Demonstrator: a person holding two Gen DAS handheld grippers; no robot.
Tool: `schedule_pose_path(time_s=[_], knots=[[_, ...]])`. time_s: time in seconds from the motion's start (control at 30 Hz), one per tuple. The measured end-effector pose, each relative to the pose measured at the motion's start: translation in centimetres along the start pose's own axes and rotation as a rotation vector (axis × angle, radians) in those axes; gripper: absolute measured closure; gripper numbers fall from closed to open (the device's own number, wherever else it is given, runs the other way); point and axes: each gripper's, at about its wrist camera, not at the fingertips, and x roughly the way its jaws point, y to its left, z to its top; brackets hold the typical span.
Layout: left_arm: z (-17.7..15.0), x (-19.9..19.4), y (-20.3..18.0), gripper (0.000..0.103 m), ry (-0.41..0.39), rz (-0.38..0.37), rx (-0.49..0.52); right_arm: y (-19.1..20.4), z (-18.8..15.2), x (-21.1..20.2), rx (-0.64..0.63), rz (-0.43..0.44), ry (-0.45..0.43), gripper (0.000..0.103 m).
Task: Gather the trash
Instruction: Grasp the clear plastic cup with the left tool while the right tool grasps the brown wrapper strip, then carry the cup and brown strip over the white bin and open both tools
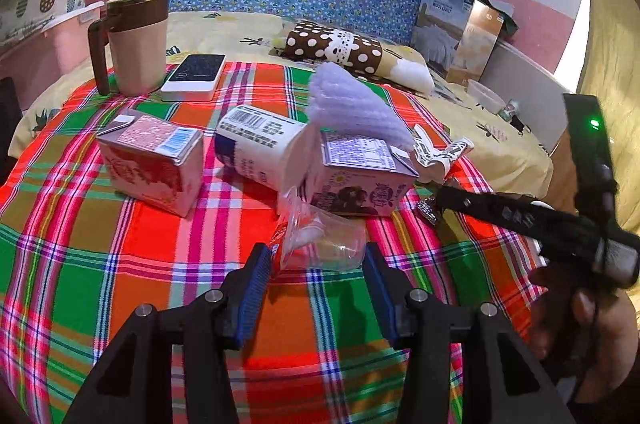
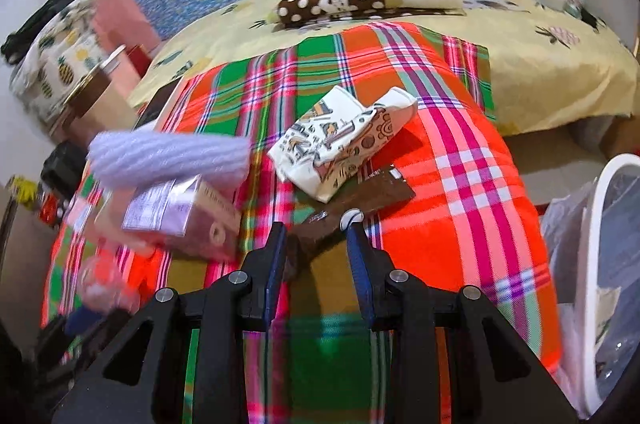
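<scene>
- Bright checked cloth [image 1: 120, 244] covers the bed, so the trash lies easy to see in the middle of the left wrist frame.
- Your left gripper [image 1: 318, 266] has its jaws spread on both sides of the clear plastic cup [image 1: 324, 244], not squeezing yet.
- Your right gripper [image 2: 316, 244] pinches a brown wrapper [image 2: 356, 200] by its near edge.
- At the right edge of the right wrist frame waits the white bin [image 2: 592, 264], probably for the wrapper.

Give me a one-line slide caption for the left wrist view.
Left gripper straddles a clear plastic cup lying on the plaid cloth, cartons behind.
</scene>
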Motion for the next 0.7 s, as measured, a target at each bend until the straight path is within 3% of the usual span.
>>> schedule_pose_path(time_s=[0.1, 0.3, 0.4, 0.5, 0.7], knots=[[0.0, 0.0, 0.3, 0.055, 0.0, -0.006, -0.005, 0.3, 0.1, 0.5, 0.013, -0.022, 0.003, 0.062], [0.0, 0.1, 0.3, 0.055, 0.001, -0.018, -0.006, 0.3, -0.3, 0.3, -0.028, -0.043, 0.003, 0.062], [-0.1, 0.0, 0.2, 0.055, 0.001, -0.017, -0.007, -0.3, -0.4, 0.0, -0.043, -0.036, 0.01, 0.08], [-0.2, -0.2, 0.1, 0.055, 0.001, -0.013, -0.007, -0.8, -0.8, -0.8, -0.059, -0.035, 0.007, 0.088], [-0.8, -0.5, -0.6, 0.055, 0.008, -0.016, -0.003, -2.0, -2.3, -2.7, -0.091, -0.029, -0.006, 0.09]])
